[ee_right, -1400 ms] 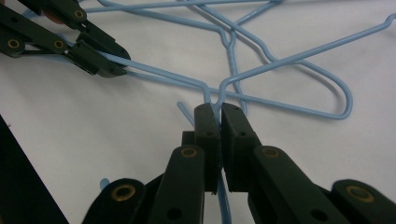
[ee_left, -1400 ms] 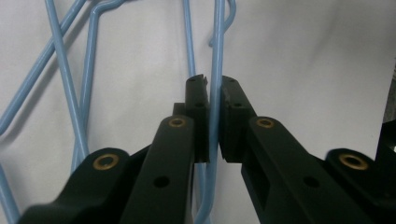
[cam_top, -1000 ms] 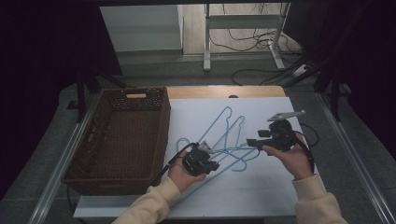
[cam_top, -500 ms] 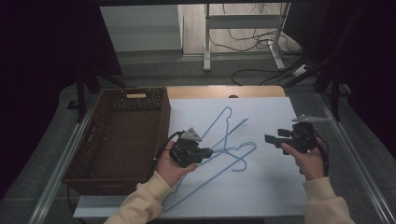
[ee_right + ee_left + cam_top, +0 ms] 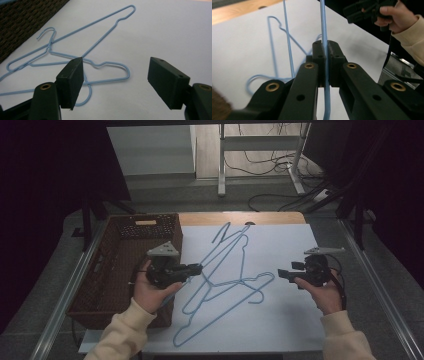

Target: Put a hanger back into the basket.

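Since half a second ago, the left gripper [image 5: 196,268] has lifted toward the upper left, beside the basket, tilting one blue hanger [image 5: 220,251] up with it, while the right gripper [image 5: 283,274] has stayed near the right of the frame.

The left gripper view shows its jaws closed tight on the blue wire of that hanger [image 5: 323,30], which runs straight up between them to the top edge. The person's left hand [image 5: 150,292] holds this gripper at the centre left of the high view, next to the dark woven basket [image 5: 100,265].

The right gripper's [image 5: 115,82] jaws stand wide apart with nothing between them, held by the right hand [image 5: 322,292] above the white sheet [image 5: 285,320] on the bench. A second blue hanger [image 5: 225,307] lies flat on the sheet at the centre, its hook [image 5: 257,297] curling toward the right gripper.
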A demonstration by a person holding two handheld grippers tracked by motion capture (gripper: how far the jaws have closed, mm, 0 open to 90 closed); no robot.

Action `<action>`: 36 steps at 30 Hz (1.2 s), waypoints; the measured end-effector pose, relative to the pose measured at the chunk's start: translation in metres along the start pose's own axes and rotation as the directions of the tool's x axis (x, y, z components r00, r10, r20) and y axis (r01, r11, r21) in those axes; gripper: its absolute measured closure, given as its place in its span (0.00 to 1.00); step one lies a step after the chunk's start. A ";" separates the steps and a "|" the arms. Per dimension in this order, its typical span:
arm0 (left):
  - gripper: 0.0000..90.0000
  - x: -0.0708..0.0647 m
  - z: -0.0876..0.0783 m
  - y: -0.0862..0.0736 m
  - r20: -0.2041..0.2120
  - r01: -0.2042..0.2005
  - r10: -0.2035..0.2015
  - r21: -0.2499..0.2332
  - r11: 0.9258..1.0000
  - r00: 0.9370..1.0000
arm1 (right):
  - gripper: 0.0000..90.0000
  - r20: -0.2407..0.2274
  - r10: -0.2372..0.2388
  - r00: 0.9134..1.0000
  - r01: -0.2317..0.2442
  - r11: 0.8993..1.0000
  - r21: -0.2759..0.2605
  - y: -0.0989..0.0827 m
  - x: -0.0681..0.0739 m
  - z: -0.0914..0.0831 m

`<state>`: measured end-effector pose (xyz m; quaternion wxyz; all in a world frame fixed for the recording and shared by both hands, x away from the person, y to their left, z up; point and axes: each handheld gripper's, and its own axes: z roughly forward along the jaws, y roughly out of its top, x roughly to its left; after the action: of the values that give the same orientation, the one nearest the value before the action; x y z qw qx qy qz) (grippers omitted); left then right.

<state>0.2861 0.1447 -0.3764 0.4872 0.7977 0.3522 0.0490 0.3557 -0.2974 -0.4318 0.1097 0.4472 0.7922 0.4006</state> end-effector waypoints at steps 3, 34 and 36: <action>0.96 0.011 -0.017 -0.005 -0.018 0.030 -0.031 -0.033 0.999 0.999 | 0.32 0.000 0.000 1.000 0.000 1.000 0.009 -0.001 0.000 0.002; 0.96 0.103 -0.104 -0.071 -0.134 0.207 -0.229 -0.157 0.966 0.964 | 0.31 -0.008 -0.029 1.000 0.029 0.998 0.048 -0.004 0.003 0.011; 0.96 0.105 -0.107 -0.074 -0.135 0.215 -0.237 -0.162 0.963 0.962 | 0.31 -0.005 -0.030 1.000 0.030 0.998 0.050 -0.005 0.003 0.011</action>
<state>0.2815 0.3081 -0.4086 0.5181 0.7082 0.4728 0.0798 0.3573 -0.2905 -0.4420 0.1029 0.4371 0.8089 0.3796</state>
